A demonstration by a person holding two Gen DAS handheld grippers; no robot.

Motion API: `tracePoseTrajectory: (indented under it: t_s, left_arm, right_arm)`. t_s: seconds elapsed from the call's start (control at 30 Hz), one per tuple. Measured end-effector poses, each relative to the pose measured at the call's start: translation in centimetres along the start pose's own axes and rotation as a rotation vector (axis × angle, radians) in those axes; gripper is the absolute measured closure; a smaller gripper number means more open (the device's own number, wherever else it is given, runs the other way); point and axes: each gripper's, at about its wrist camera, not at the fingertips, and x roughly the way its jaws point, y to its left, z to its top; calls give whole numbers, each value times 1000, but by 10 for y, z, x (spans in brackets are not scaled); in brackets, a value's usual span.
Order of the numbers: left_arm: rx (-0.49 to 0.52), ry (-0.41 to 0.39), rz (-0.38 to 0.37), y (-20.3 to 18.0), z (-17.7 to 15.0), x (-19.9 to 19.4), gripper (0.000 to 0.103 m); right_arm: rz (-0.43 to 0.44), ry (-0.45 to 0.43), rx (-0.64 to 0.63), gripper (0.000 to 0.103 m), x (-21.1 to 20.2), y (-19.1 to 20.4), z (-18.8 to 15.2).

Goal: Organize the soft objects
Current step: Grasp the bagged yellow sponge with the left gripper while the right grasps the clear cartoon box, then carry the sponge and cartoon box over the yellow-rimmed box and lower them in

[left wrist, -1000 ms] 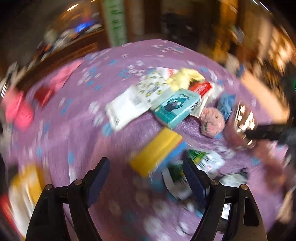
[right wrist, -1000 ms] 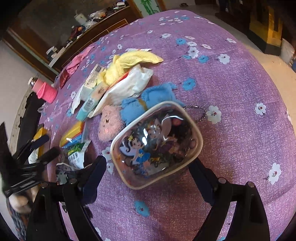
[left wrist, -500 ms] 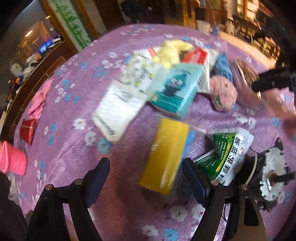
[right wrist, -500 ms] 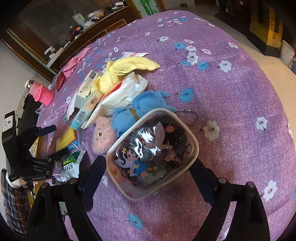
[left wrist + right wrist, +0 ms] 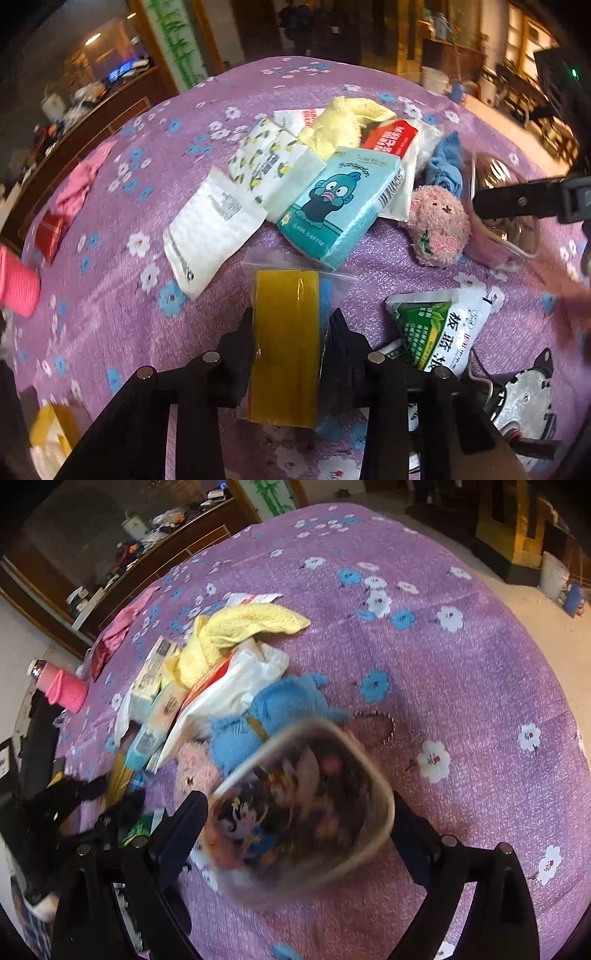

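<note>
Several tissue packs [image 5: 343, 206] crowd bagged sponge [image 5: 286, 332].

Setting: I am working in a lived-in home interior. My surface is a purple flower-printed cloth [image 5: 461, 672]. Behind it I see a long dark wooden sideboard [image 5: 155, 565] crowded with household clutter, a green bamboo-print wall panel [image 5: 173, 44], and dark wooden chairs [image 5: 524, 92].
</note>
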Motion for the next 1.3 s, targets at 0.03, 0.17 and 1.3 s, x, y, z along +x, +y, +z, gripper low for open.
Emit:
tracePoseTrajectory:
  t_s: [0.03, 0.17, 1.3]
  left_arm:
    - [-12, -3, -6, 0, -1, -1, 64]
    - [-44, -26, -7, 1, -8, -13, 64]
    - [-391, -222, 4, 37, -100, -135, 64]
  right_arm:
    - [-8, -8, 4, 8, 1, 1, 0]
    - [-6, -10, 19, 8, 1, 2, -1]
    - [126, -206, -40, 1, -85, -5, -46]
